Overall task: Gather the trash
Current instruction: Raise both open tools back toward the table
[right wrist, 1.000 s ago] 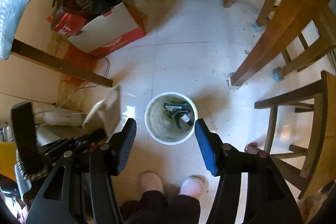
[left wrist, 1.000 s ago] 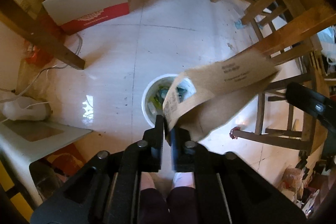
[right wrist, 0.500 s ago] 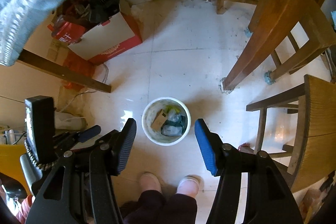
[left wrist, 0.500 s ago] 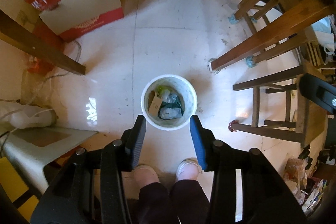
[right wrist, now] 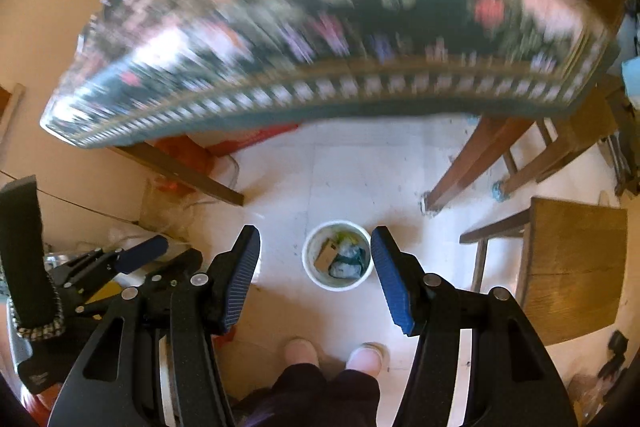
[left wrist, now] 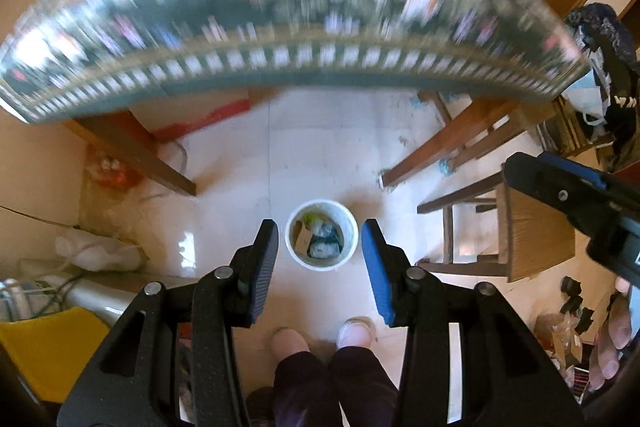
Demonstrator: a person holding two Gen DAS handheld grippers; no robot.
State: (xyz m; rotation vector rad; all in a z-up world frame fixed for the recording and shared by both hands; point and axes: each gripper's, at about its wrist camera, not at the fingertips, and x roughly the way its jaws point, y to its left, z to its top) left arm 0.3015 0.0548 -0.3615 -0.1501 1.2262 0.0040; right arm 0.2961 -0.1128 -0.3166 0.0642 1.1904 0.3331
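Note:
A white round trash bin (left wrist: 322, 241) stands on the tiled floor far below both grippers; it also shows in the right wrist view (right wrist: 338, 255). A brown paper piece (right wrist: 325, 254) lies in it with green and dark wrappers. My left gripper (left wrist: 319, 254) is open and empty, high above the bin. My right gripper (right wrist: 316, 269) is open and empty, also high above it. The left gripper's side shows in the right wrist view at the left edge.
A table with a patterned cloth (left wrist: 280, 39), blurred, fills the top of both views. Wooden table legs (left wrist: 452, 143) and a wooden stool (right wrist: 572, 267) stand to the right. A red and white box (left wrist: 200, 115) sits under the table. The person's feet (left wrist: 320, 339) are below.
The left gripper opened and let go of the brown paper, which now lies in the bin. Both grippers have risen well above the floor, and the tabletop has come into view.

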